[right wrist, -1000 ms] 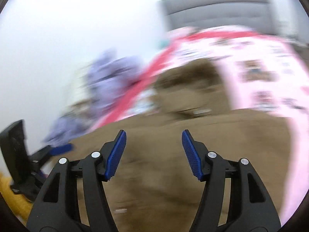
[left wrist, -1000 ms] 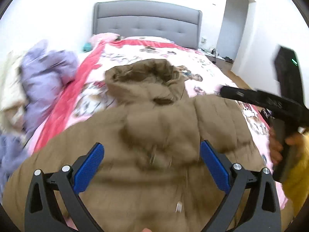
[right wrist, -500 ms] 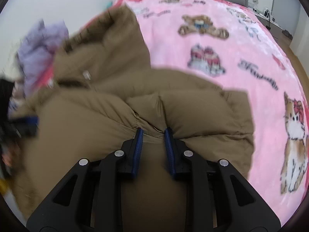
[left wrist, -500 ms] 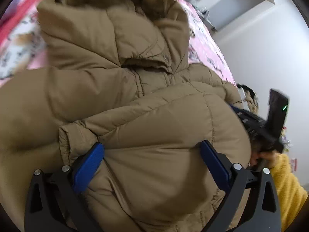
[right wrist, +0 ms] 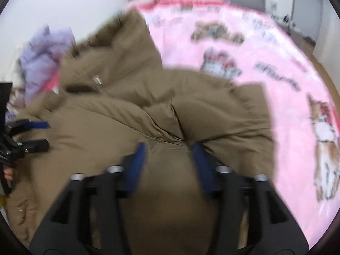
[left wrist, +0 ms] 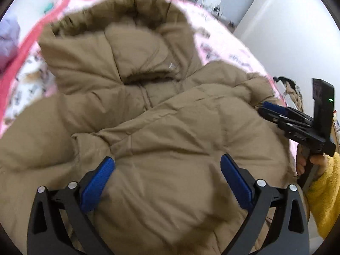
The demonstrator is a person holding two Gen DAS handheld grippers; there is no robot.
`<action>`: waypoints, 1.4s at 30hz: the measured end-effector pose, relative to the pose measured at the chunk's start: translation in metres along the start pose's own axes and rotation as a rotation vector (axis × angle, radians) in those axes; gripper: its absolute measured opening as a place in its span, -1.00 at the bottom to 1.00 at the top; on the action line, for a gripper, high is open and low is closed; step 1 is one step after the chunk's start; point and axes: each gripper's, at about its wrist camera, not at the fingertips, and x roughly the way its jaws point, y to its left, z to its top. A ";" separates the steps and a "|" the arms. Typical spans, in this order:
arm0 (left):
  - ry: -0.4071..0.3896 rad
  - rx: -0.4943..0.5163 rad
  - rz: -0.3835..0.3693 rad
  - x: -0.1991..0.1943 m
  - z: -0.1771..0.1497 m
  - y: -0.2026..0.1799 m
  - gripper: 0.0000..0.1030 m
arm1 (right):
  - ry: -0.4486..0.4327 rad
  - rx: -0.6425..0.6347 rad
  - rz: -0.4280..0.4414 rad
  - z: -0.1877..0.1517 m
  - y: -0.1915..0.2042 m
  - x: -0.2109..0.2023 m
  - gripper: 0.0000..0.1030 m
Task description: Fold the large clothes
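A tan puffer coat (left wrist: 161, 127) lies on a pink bed (right wrist: 286, 68), hood toward the far headboard. The left hand-held gripper (left wrist: 167, 176) hovers over it, blades spread wide. The right hand-held gripper (right wrist: 170, 161) is opening, coat fabric between its blades.

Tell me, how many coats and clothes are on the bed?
2 that I can see: the brown puffy coat spread on the pink blanket right in front, and a purple garment bunched at the bed's left edge. More may be hidden.
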 end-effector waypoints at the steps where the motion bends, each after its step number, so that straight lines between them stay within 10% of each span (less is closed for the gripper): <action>1: -0.040 0.004 0.006 -0.013 -0.006 -0.006 0.90 | -0.082 -0.015 -0.033 -0.006 0.003 -0.028 0.08; 6: -0.191 -0.042 -0.008 -0.050 -0.035 -0.021 0.90 | -0.129 0.002 -0.095 -0.037 0.001 -0.074 0.23; 10: -0.068 -0.088 0.014 -0.028 -0.058 -0.002 0.90 | -0.051 0.015 -0.119 -0.060 -0.005 -0.055 0.21; 24: -0.044 -0.080 0.046 -0.033 -0.056 0.004 0.90 | 0.101 -0.013 -0.186 -0.072 0.004 -0.008 0.28; 30: -0.248 -0.123 0.153 -0.089 0.007 0.055 0.90 | -0.175 -0.056 -0.104 0.003 0.040 -0.062 0.68; 36: -0.279 -0.174 0.293 -0.070 0.109 0.128 0.90 | -0.223 -0.126 -0.032 0.122 0.081 0.001 0.67; 42: -0.208 -0.301 0.290 -0.031 0.159 0.183 0.90 | -0.124 -0.149 -0.162 0.217 0.103 0.092 0.59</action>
